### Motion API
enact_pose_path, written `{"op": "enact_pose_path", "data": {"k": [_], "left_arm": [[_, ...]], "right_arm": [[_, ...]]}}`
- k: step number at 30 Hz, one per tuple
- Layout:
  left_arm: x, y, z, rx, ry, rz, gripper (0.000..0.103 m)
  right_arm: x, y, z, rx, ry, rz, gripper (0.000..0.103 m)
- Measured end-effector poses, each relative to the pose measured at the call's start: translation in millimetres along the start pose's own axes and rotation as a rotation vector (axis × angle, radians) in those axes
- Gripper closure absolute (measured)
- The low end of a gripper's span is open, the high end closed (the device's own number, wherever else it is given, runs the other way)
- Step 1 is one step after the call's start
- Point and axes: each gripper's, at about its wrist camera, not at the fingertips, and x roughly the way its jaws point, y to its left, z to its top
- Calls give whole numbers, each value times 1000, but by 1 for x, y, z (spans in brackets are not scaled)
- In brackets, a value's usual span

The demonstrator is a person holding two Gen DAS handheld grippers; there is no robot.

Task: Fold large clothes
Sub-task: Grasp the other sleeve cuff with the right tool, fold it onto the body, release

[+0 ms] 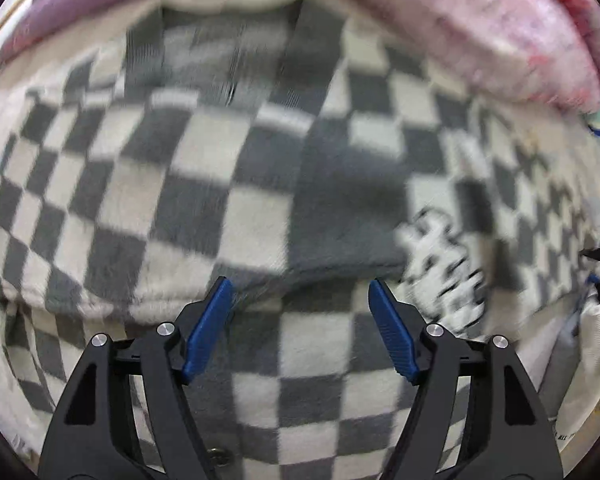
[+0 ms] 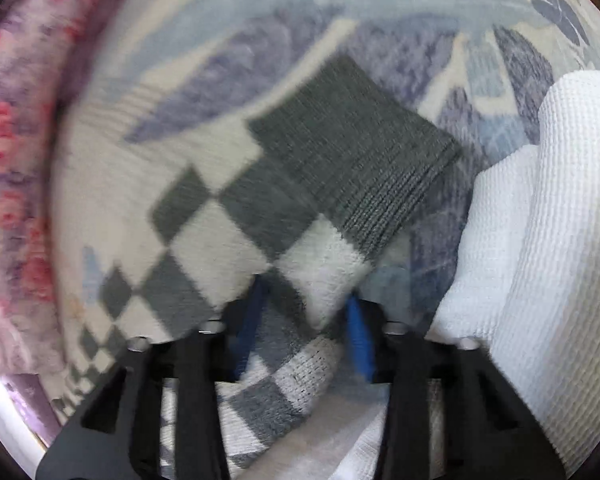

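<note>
Your left claw [image 1: 300, 312] hangs wide open and empty over the checkered sweater [image 1: 220, 184] spread across the bed, while your right claw [image 2: 304, 320] pinches its sleeve [image 2: 300, 200], so carry that sleeve flat across the body.

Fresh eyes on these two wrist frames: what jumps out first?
The grey-and-white checkered sweater fills the left wrist view, spread under the open left gripper. In the right wrist view, the right gripper has a sleeve with a ribbed grey cuff between its blue fingers; motion blur hides whether they are clamped. A white textured cloth bulks at the right edge.
</note>
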Motion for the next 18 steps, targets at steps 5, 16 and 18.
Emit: {"op": "enact_pose_path", "data": {"k": [5, 16, 18], "left_arm": [[7, 12, 0, 25, 11, -90, 25], [-54, 89, 0, -120, -92, -320, 25], [-72, 121, 3, -157, -127, -324, 25]], "right_arm": [[-40, 3, -17, -49, -124, 153, 93], [-152, 159, -159, -671, -428, 252, 93], [-157, 202, -206, -803, -465, 258, 93]]}}
